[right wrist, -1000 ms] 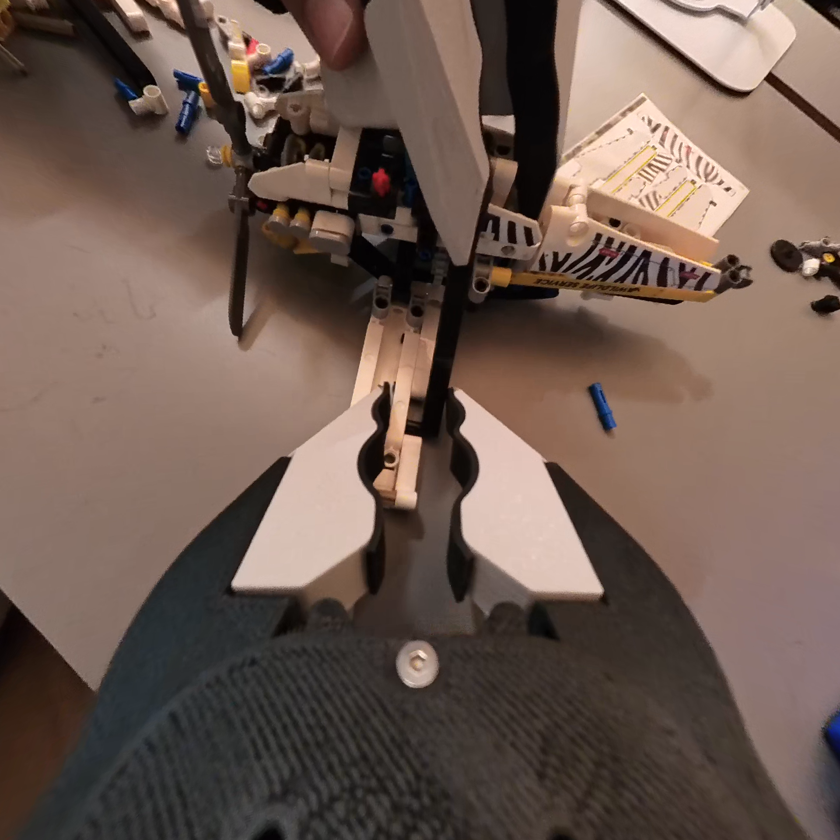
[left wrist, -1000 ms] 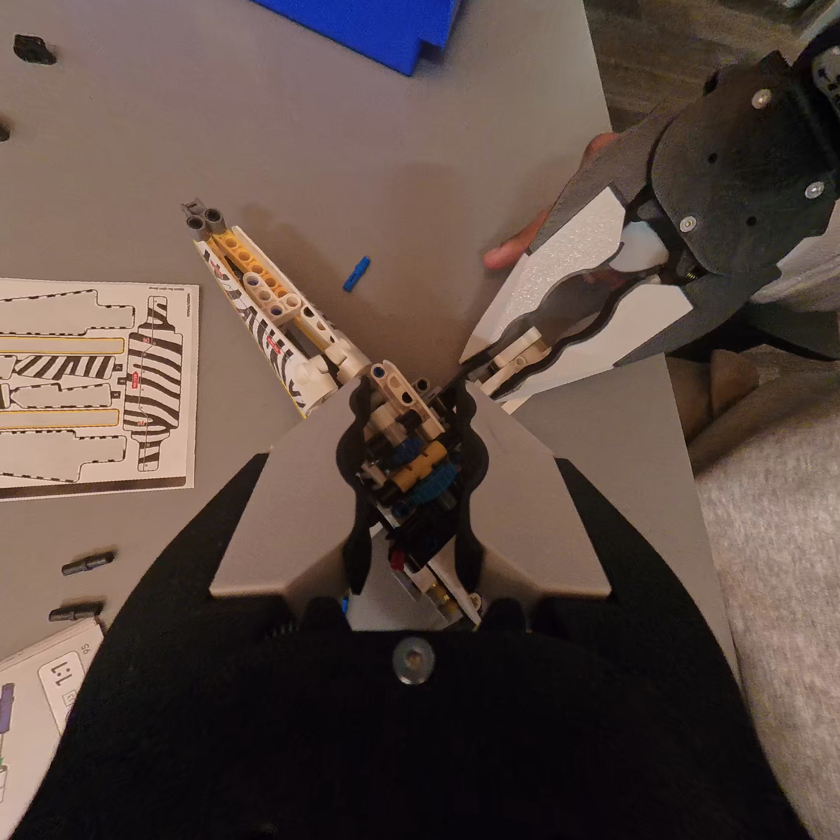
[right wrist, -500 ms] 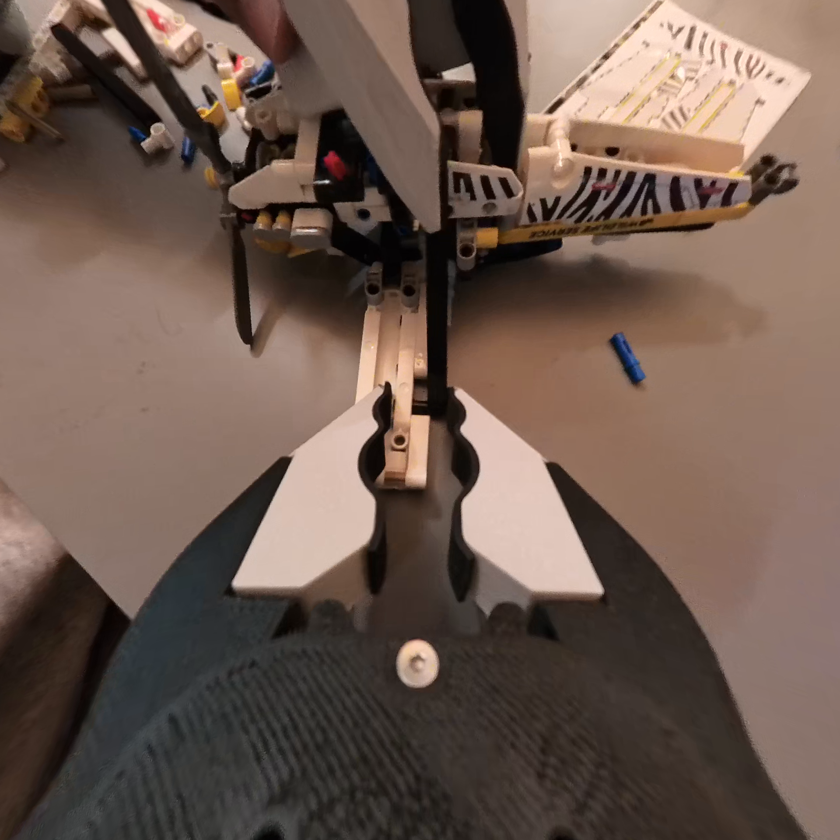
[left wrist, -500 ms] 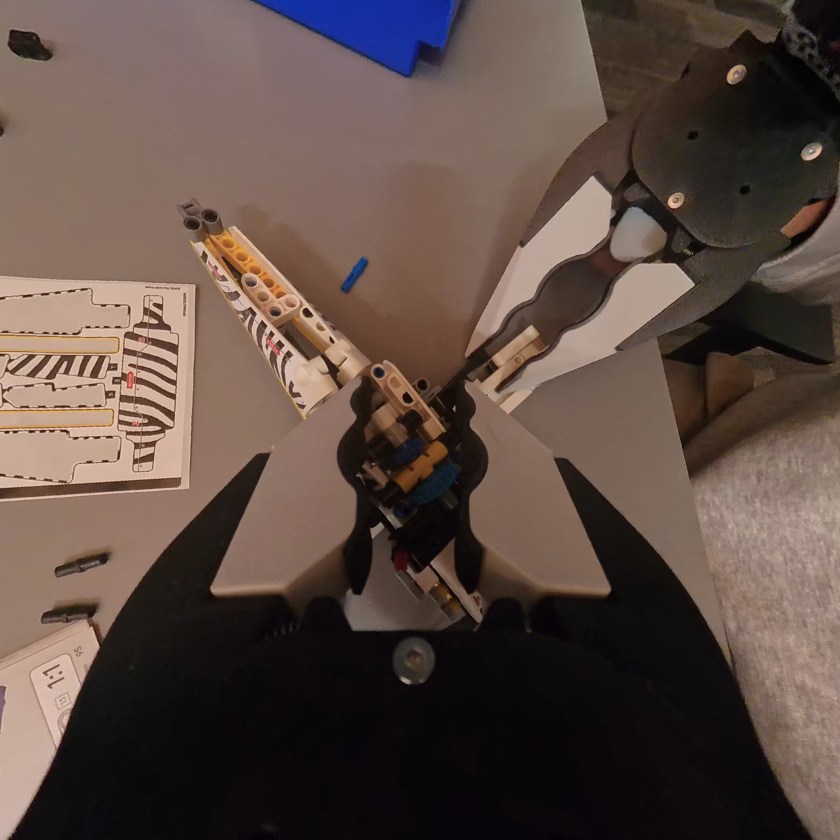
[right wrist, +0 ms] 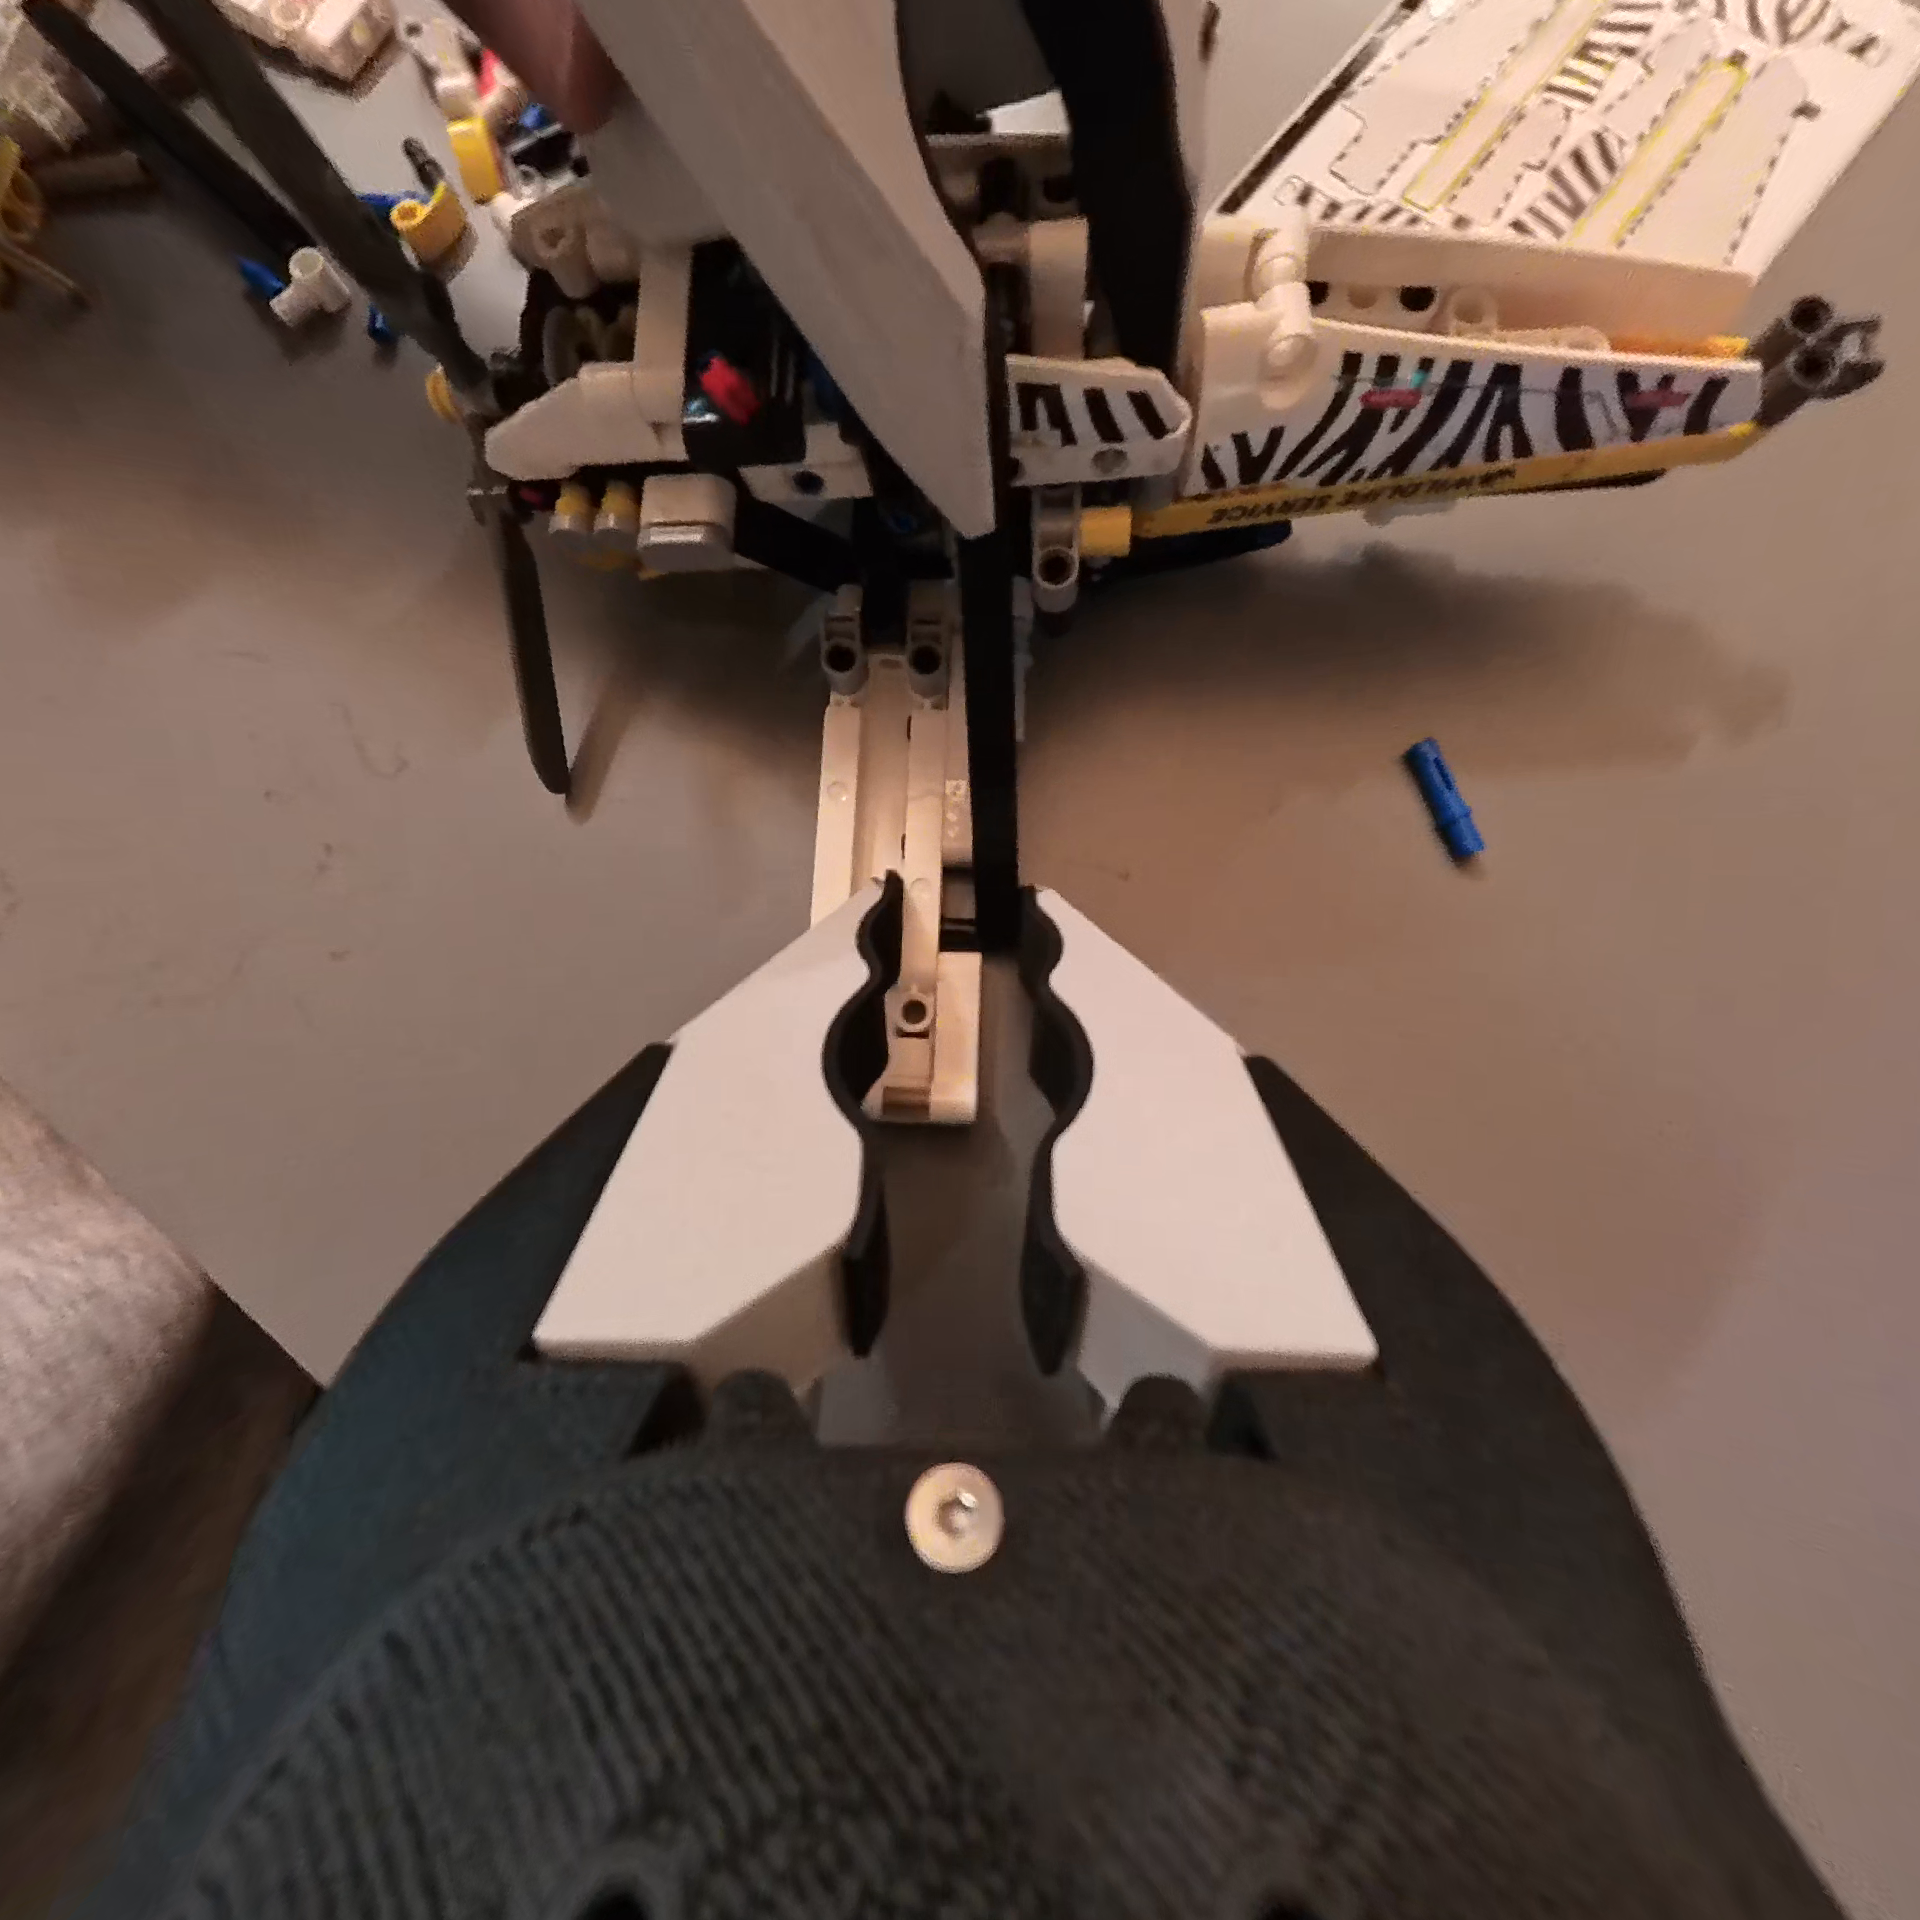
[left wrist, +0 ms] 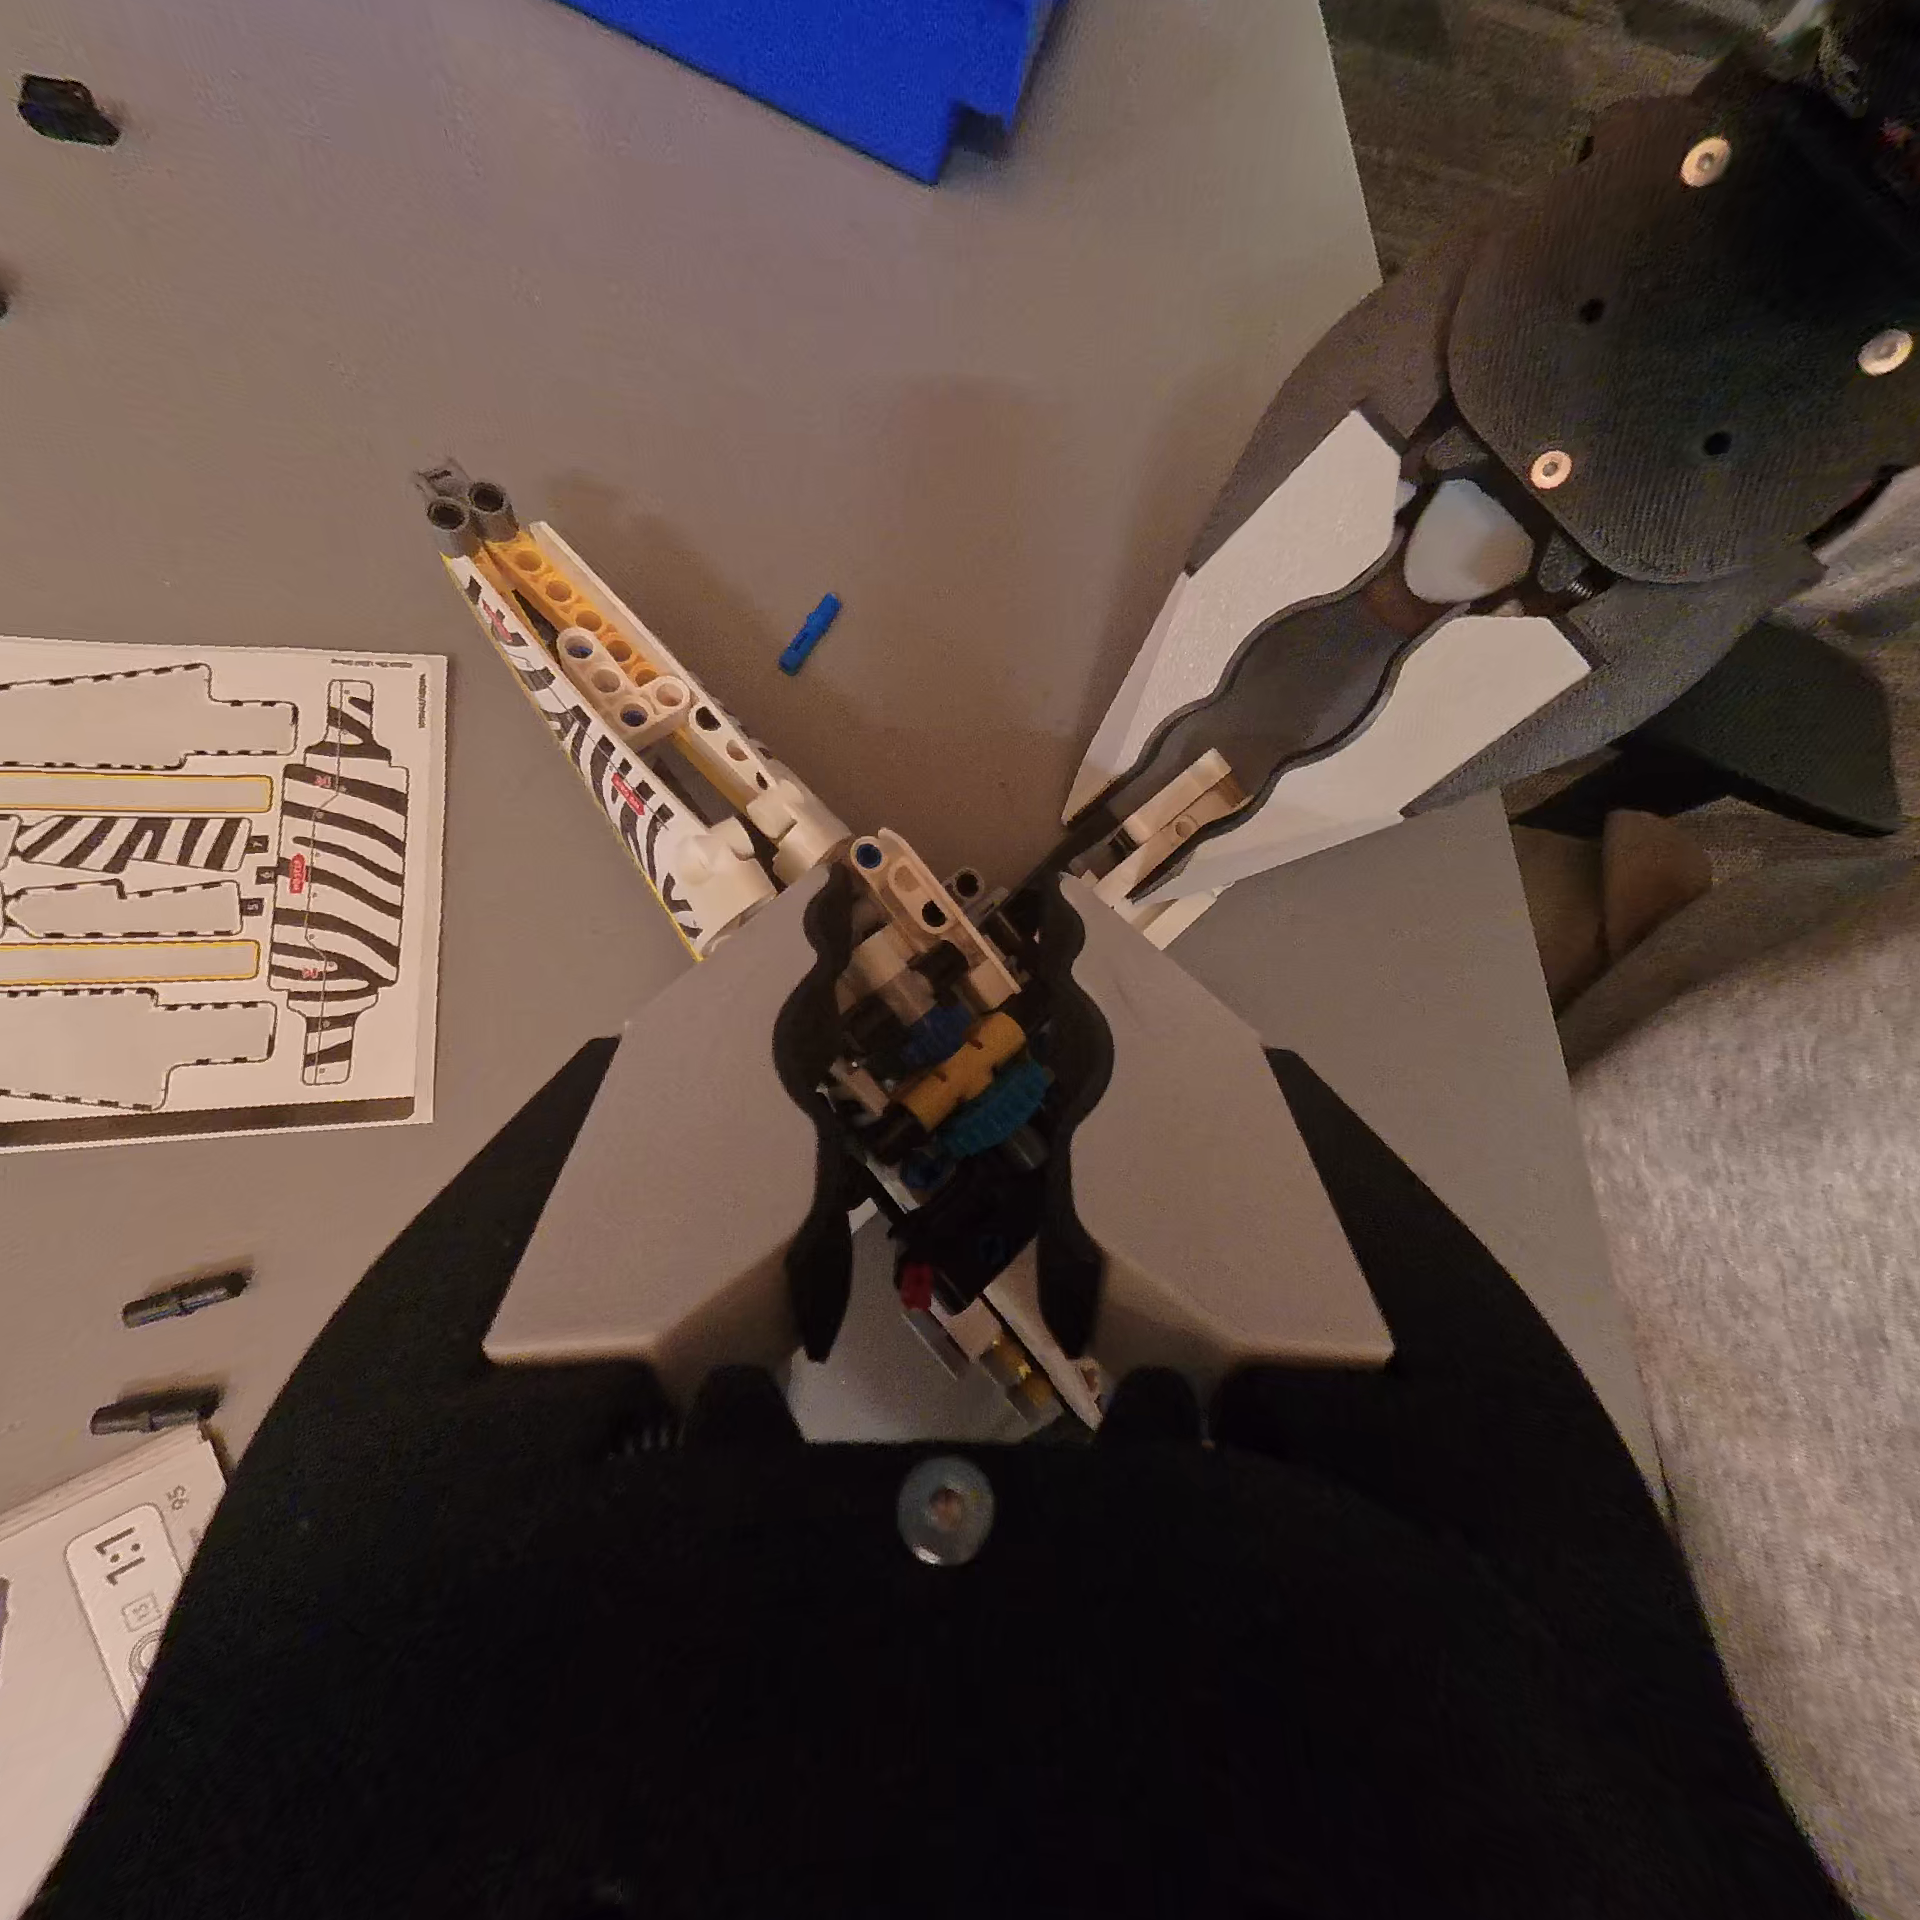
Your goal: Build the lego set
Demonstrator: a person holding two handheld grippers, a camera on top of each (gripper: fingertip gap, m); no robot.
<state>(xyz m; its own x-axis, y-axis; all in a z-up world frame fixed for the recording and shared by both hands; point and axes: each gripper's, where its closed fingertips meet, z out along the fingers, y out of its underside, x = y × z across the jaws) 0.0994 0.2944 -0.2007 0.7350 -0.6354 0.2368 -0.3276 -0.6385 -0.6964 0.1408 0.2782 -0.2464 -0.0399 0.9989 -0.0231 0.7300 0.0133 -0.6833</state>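
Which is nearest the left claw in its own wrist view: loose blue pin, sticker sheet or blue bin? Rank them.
1. Loose blue pin, just ahead of the left claw.
2. Sticker sheet, off to the left.
3. Blue bin, at the table's far edge.

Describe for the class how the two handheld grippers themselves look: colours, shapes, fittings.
Each gripper, left and right, has two pale grey wedge-shaped fingers with wavy black inner pads, on a black, ridged, fan-shaped body with a silver screw at its centre.

I see a grey surface under everything, a blue box at its far edge, grey carpet off to the right, dark wood floor below the near corner.
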